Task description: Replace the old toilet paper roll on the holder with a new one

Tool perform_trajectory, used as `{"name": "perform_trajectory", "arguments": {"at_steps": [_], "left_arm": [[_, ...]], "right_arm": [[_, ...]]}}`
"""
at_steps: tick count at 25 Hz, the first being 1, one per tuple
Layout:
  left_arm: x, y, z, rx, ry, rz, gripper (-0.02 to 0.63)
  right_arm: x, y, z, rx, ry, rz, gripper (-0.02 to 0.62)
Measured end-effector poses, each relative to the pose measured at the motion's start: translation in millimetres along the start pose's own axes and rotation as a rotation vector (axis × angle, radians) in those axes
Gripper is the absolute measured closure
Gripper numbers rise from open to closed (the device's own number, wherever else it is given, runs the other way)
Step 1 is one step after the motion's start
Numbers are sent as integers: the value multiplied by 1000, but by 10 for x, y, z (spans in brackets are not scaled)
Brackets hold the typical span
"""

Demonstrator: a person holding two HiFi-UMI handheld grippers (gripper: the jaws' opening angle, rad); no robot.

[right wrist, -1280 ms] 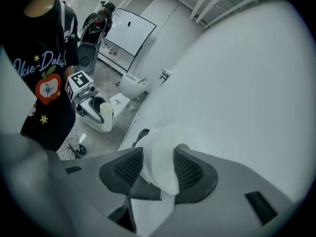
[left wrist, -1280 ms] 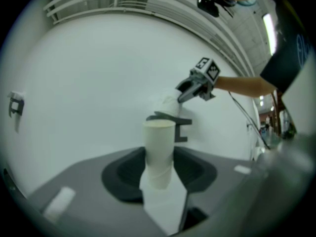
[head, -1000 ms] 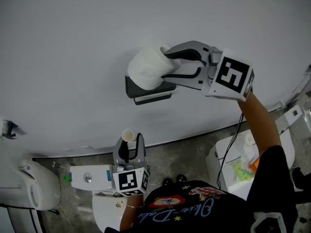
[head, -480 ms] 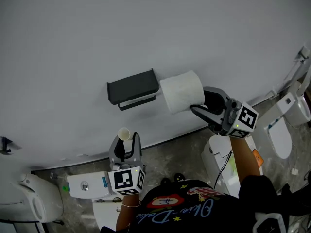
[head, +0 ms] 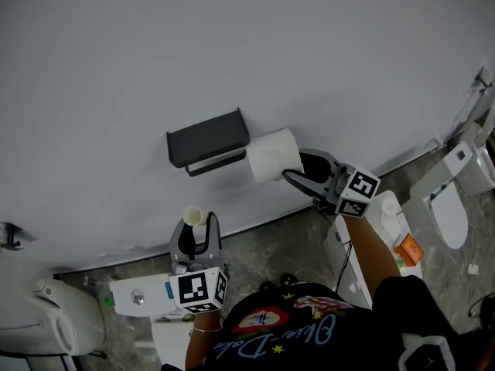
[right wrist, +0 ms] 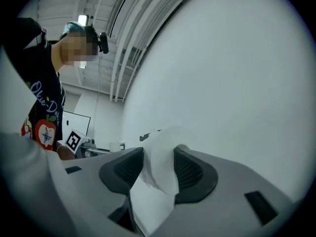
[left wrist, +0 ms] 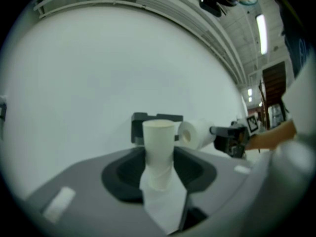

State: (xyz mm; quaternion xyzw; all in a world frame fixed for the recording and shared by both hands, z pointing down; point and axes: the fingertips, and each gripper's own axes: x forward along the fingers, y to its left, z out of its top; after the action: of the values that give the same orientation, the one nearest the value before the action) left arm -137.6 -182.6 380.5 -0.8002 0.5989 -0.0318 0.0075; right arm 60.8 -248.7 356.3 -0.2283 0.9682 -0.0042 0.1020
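Head view: the holder (head: 209, 139) sits on the wall with its bar bare. At its six o'clock my left claw (head: 196, 224) is clenched on the old cardboard tube (head: 192, 215), which stands upright. At the holder's four o'clock, just beside its end, my right claw (head: 295, 170) grips the new roll (head: 271, 155).

Left gripper view: the jaws pinch the tube's (left wrist: 159, 147) lower part. The holder (left wrist: 140, 127) shows behind it at eleven o'clock, and the full roll (left wrist: 193, 133) at two o'clock.

Right gripper view: my jaws are closed on the roll's (right wrist: 160, 164) soft side, which bulges between the pads and hides its hole.

I judge the old core is off and the fitting step is in hand. Next I must line the roll's hole up with the bar's end, slide it toward nine o'clock until it seats, then let go. The tube needs discarding afterwards.
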Motion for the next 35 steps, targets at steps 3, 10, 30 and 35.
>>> {"name": "perform_trajectory", "arguments": {"at_steps": [3, 10, 30, 35], "left_arm": [[-42, 86, -21, -3, 3, 23, 433], [-63, 168, -84, -7, 25, 46, 433], [-243, 362, -158, -25, 30, 116, 433], [-281, 432, -191, -37, 38, 136, 433]], "right_arm": [[87, -48, -11, 38, -34, 11, 393], [91, -194, -91, 136, -106, -5, 394], [1140, 409, -491, 138, 14, 184, 397], [1197, 423, -524, 93, 38, 168, 396]]}}
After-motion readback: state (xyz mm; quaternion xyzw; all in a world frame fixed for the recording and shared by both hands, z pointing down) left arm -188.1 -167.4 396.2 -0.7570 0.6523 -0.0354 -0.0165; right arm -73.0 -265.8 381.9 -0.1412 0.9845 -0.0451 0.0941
